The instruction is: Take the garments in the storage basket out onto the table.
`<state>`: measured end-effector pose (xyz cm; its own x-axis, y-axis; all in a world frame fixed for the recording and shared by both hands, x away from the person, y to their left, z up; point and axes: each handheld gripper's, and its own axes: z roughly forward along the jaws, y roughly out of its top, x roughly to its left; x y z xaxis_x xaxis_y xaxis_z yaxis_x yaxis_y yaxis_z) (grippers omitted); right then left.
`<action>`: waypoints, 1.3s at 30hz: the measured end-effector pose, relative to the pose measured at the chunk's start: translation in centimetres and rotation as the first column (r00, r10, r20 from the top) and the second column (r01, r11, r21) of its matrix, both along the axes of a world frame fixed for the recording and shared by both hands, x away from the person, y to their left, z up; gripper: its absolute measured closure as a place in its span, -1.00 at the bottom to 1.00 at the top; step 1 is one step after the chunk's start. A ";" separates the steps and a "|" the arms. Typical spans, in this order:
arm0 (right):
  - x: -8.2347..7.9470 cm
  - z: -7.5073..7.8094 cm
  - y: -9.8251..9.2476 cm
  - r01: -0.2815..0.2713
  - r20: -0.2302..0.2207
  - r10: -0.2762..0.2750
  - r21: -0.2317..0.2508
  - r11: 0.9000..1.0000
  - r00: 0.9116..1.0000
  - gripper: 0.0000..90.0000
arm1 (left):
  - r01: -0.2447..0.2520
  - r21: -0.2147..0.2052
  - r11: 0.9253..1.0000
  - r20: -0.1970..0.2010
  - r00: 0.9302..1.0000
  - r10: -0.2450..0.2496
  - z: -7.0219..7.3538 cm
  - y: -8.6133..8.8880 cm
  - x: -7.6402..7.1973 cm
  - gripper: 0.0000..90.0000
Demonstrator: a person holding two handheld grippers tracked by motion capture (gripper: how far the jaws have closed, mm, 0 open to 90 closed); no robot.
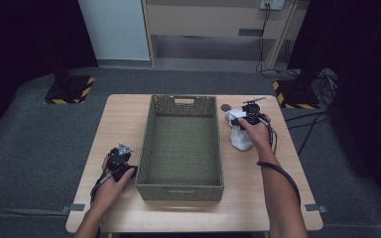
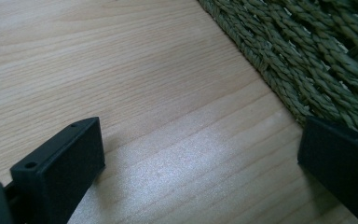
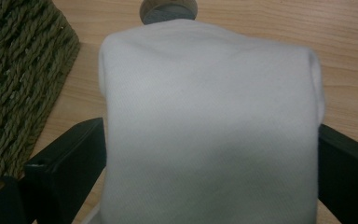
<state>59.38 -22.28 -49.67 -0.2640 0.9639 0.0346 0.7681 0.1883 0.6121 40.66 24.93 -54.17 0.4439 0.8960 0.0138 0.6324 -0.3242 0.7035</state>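
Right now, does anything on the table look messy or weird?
Not really. The basket sits straight and empty mid-table. The white cloth lies folded on the table right of the basket, between the right gripper's wide jaws. A small round thing sits beyond it, too blurred to name.

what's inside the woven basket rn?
Nothing visible: the green woven basket shows its bare woven floor from the high view. A strip of floor along the near wall is hidden behind that wall. The white cloth lies outside, on the table to its right.
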 end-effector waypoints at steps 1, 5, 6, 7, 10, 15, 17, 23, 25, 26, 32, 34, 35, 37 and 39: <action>-0.1 0.1 0.0 -0.003 0.003 0.003 0.004 1.000 1.000 -0.92 | 0.000 0.000 1.000 0.000 1.000 0.000 0.0 0.0 0.0 -1.00; -0.4 0.4 -0.1 -0.012 0.017 0.012 0.013 1.000 1.000 -0.92 | -0.001 0.000 1.000 0.000 1.000 0.001 0.0 0.0 0.0 -1.00; -0.5 0.6 -0.2 -0.009 0.021 0.008 0.023 1.000 1.000 -0.93 | -0.001 0.000 1.000 0.000 1.000 0.001 0.0 0.0 0.0 -1.00; -0.5 0.7 -0.3 -0.005 0.024 0.005 0.031 1.000 1.000 -0.92 | -0.001 0.000 1.000 0.000 1.000 0.001 0.0 0.0 0.0 -1.00; -0.6 1.4 -0.7 0.014 0.045 -0.016 0.046 0.999 0.999 -0.93 | -0.001 0.000 1.000 0.000 1.000 0.001 0.0 0.0 0.0 -1.00; -0.6 2.5 -0.9 0.019 0.075 -0.025 0.073 0.997 0.997 -0.93 | -0.001 0.000 1.000 0.000 1.000 0.001 0.0 0.0 0.0 -1.00; -0.6 2.8 -0.8 0.015 0.081 -0.021 0.076 0.997 0.996 -0.93 | -0.001 0.000 1.000 0.000 1.000 0.001 0.0 0.0 0.0 -1.00; -0.7 3.6 -0.6 0.017 0.109 -0.026 0.086 0.996 0.994 -0.93 | -0.001 0.000 1.000 0.000 1.000 0.001 0.0 0.0 0.0 -1.00; -0.8 4.0 -0.4 0.011 0.128 -0.022 0.090 0.996 0.992 -0.93 | -0.001 0.000 1.000 0.000 1.000 0.001 0.0 0.0 0.0 -1.00; -0.8 4.3 -0.4 0.010 0.132 -0.022 0.093 0.996 0.991 -0.93 | -0.001 0.000 1.000 0.000 1.000 0.001 0.0 0.0 0.0 -1.00; -1.2 5.9 -0.1 0.000 0.176 -0.019 0.105 0.994 0.984 -0.93 | -0.001 0.000 1.000 0.000 1.000 0.001 0.0 0.0 0.0 -1.00; -1.5 6.4 0.0 -0.009 0.188 -0.012 0.109 0.994 0.982 -0.94 | -0.001 0.000 1.000 0.000 1.000 0.001 0.0 0.0 0.0 -1.00; -1.6 6.6 0.0 -0.013 0.194 -0.008 0.107 0.994 0.981 -0.94 | -0.001 0.000 1.000 0.000 1.000 0.001 0.0 0.0 0.0 -1.00; -1.9 7.0 0.0 -0.011 0.201 -0.012 0.114 0.993 0.980 -0.94 | -0.001 0.000 1.000 0.000 1.000 0.001 0.0 0.0 0.0 -1.00; -2.2 7.5 0.0 -0.016 0.207 -0.009 0.121 0.993 0.978 -0.94 | -0.001 0.000 1.000 0.000 1.000 0.001 0.0 0.0 0.0 -1.00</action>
